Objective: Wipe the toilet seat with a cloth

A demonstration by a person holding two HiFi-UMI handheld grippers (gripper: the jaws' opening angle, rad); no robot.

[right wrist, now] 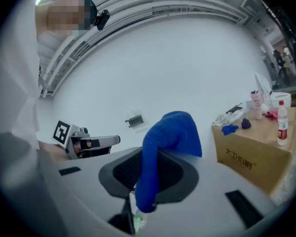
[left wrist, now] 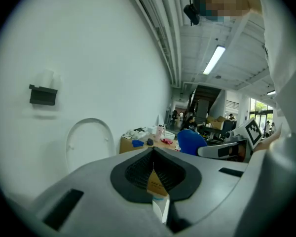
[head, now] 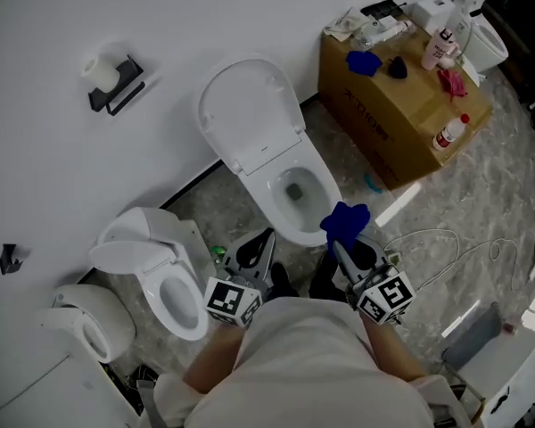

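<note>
The white ceramic toilet stands with its lid raised. A brown cardboard box sits at its 2 o'clock. At the bowl's 7 o'clock, the left gripper has its jaws pressed together on nothing. At 5 o'clock, the right gripper is clamped on the blue cloth, which overlaps the toilet's front rim.

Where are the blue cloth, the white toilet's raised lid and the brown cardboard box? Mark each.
blue cloth (head: 345, 222), head view, on its bunched top fold.
white toilet's raised lid (head: 250, 114), head view, middle of its inner face.
brown cardboard box (head: 410, 101), head view, bare patch of its top.
</note>
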